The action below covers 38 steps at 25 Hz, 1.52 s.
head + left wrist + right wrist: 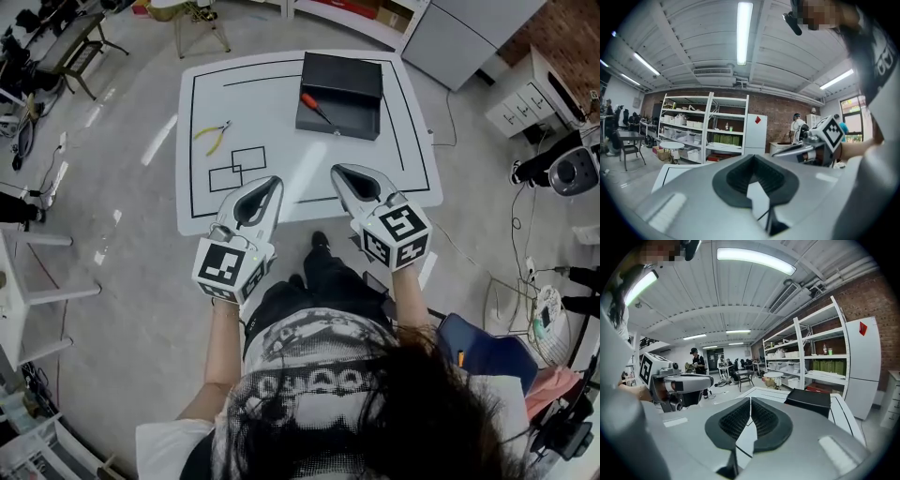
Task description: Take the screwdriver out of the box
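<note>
A black box with its lid raised stands at the far middle of the white table. In it lies a red-handled screwdriver. Both grippers hover side by side over the table's near edge, well short of the box. My left gripper is shut with nothing in it. My right gripper is also shut and empty. The right gripper view shows the box ahead and to the right, with the screwdriver hidden behind its wall.
Yellow-handled pliers lie at the table's left, above two drawn black rectangles. Beyond the table are a stool, a grey cabinet and white drawers. Shelving and a white cabinet line the brick wall.
</note>
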Each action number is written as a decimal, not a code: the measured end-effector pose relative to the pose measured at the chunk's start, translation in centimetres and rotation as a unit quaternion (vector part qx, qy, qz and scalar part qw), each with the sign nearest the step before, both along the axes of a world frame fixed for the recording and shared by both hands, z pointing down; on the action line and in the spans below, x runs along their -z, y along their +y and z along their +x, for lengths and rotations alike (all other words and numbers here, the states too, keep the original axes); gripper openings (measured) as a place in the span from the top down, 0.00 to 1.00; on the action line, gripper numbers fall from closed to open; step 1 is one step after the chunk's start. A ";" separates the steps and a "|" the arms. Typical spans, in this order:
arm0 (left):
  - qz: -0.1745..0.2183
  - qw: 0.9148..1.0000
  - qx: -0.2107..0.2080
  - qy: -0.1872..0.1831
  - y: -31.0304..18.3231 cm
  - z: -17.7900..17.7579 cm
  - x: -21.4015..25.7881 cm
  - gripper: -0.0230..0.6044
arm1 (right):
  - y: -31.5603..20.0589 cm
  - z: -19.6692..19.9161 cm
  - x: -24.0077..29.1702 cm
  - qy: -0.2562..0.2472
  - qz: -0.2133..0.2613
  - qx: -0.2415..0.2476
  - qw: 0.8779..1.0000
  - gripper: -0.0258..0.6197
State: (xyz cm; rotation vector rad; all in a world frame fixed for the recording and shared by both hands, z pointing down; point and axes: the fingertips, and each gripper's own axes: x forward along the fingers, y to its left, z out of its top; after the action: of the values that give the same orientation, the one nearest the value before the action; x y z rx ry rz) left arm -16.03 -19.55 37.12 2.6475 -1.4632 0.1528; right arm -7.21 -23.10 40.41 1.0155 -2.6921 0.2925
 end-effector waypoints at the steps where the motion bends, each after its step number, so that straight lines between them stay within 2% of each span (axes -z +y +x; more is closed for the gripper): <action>1: -0.005 1.000 0.004 -0.002 -0.8 0.0 -0.2 0.96 | -0.9 0.0 -0.2 0.001 -0.002 0.004 1.000 0.97; 9: -0.004 1.000 0.022 -0.007 -7.7 1.8 -0.1 0.96 | -8.9 1.1 -2.1 0.027 -0.010 0.035 0.999 0.96; 23: -0.013 0.998 0.049 -0.022 -14.3 3.8 -0.6 0.96 | -21.5 2.3 -9.0 0.096 -0.052 0.073 0.991 0.91; 26: -0.015 0.998 0.057 -0.028 -15.5 3.8 -0.8 0.96 | -23.9 1.8 -11.1 0.118 -0.064 0.088 0.987 0.85; 31: -0.020 0.997 0.073 -0.032 -17.2 2.9 -1.0 0.96 | -26.8 0.0 -14.8 0.158 -0.086 0.114 0.977 0.81; 38: -0.028 0.994 0.097 -0.036 -18.5 2.2 -1.7 0.96 | -29.0 -2.1 -20.3 0.212 -0.123 0.155 0.957 0.77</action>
State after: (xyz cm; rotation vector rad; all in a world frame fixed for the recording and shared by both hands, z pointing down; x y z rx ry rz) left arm -13.79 -38.05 38.84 2.4637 -1.7015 0.2687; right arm -9.26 -52.07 60.68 0.5038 -2.3029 0.2978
